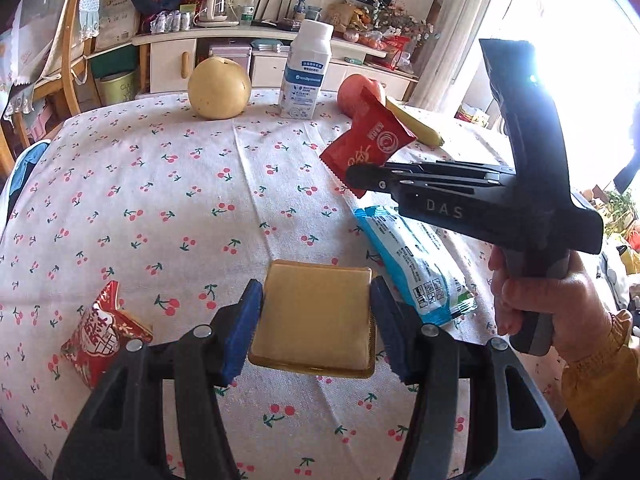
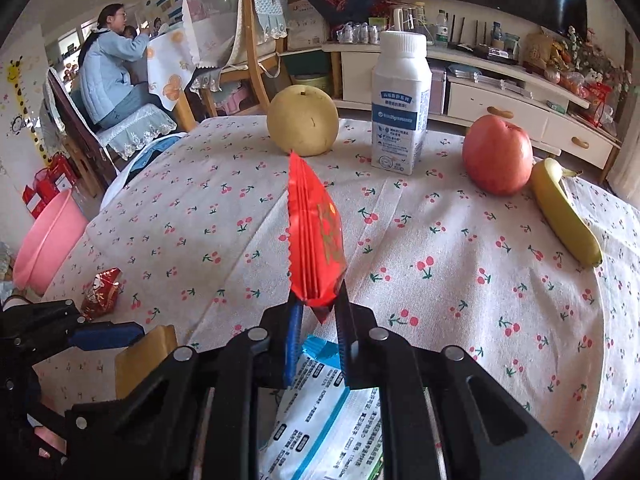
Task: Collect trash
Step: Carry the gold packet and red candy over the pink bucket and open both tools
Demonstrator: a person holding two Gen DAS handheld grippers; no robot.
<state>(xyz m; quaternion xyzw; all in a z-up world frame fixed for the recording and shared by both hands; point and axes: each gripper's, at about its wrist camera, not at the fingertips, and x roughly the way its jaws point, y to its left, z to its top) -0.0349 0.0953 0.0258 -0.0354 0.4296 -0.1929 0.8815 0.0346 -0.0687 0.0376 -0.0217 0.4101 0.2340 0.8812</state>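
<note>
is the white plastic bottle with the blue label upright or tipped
Upright: the white plastic bottle with the blue label stands on its base on the cherry-print tablecloth, cap on top.

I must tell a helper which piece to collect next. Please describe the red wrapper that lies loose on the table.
On the cherry-print tablecloth, look at the near left edge. The crumpled red wrapper lies there alone, beside the gold tray; the other red wrapper is up in a claw.

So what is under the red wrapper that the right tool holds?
The red wrapper hangs above the cherry tablecloth. Below the right tool lies a blue-and-white packet; its near end is hidden.
</note>
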